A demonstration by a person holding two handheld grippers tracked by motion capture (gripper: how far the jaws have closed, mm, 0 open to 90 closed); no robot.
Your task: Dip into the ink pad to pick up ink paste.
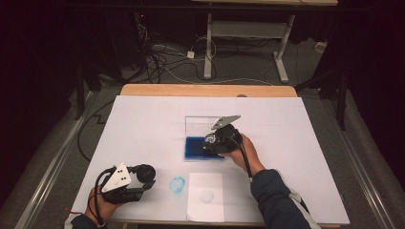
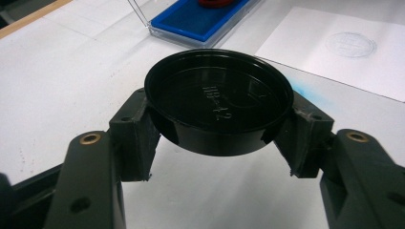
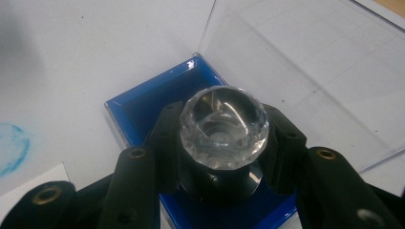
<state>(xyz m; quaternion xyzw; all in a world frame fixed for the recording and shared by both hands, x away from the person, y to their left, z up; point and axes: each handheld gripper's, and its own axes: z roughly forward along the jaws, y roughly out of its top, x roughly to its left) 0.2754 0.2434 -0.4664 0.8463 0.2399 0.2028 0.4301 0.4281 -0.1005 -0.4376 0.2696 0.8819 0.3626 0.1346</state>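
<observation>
My left gripper is near the table's front left, shut on a round black cap that sits level between its jaws. My right gripper is shut on a stamp with a clear faceted knob. The stamp's black body stands on the blue ink pad. The pad lies in a clear case whose lid stands upright behind it. How the stamp's base meets the pad is hidden.
A white sheet of paper with a faint round stamp mark lies at the table's front edge. A blue round smudge marks the white table cover left of the sheet.
</observation>
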